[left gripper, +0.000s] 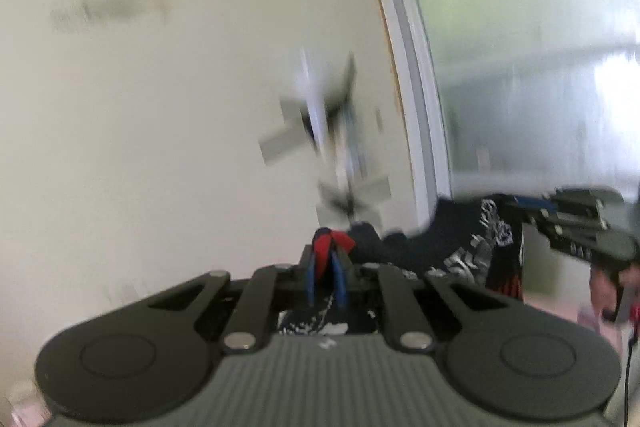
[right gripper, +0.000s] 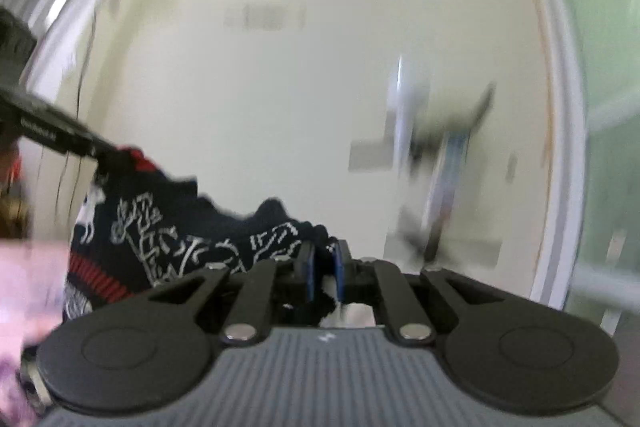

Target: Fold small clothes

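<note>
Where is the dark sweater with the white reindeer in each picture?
Left wrist view: the sweater stretches from the left claw at bottom centre up to the right claw at the right edge.
Right wrist view: the sweater hangs at lower left, from the left claw down to the right claw.
Shared landmark: the blurred white table behind.

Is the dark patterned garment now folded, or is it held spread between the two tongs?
Spread, not folded: the dark patterned garment hangs stretched between the left tongs and the right tongs, each shut on an edge.
</note>
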A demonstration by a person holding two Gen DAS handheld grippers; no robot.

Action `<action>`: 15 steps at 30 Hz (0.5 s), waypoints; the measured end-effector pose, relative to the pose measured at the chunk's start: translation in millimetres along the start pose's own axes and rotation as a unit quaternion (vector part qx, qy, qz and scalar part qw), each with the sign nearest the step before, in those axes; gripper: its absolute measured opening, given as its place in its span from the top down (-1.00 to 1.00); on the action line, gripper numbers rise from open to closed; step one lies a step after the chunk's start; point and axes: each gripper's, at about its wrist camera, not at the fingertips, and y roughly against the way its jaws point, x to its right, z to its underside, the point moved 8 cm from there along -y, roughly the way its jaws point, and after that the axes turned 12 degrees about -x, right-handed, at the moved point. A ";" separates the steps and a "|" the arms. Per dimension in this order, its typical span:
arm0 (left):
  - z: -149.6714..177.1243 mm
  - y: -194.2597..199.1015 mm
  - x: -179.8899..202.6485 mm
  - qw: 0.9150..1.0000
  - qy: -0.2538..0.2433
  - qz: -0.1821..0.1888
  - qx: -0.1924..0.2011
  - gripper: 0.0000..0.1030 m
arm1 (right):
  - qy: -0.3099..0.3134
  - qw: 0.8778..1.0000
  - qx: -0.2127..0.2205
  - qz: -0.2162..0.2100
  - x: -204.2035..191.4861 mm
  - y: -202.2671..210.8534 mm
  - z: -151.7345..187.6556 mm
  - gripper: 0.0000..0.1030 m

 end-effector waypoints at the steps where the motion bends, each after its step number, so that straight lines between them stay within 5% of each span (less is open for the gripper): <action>1: -14.3 16.1 2.2 1.000 0.002 -0.013 0.027 0.83 | 0.014 0.999 0.038 0.012 -5.0 12.7 -22.4 1.00; 5: -72.4 78.7 6.3 0.989 0.015 -0.075 0.129 0.83 | 0.069 0.985 0.145 0.058 -25.2 51.3 -93.8 1.00; 9: -122.2 133.9 8.3 0.966 0.014 -0.138 0.220 0.83 | 0.090 0.964 0.230 0.102 -31.1 92.6 -167.0 1.00; 12: -150.7 149.7 6.8 0.956 0.015 -0.164 0.242 0.83 | 0.102 0.950 0.264 0.129 -28.4 115.4 -207.9 1.00; 15: -165.3 135.3 4.6 0.959 0.018 -0.173 0.224 0.82 | 0.121 0.944 0.267 0.151 -23.6 121.7 -230.8 1.00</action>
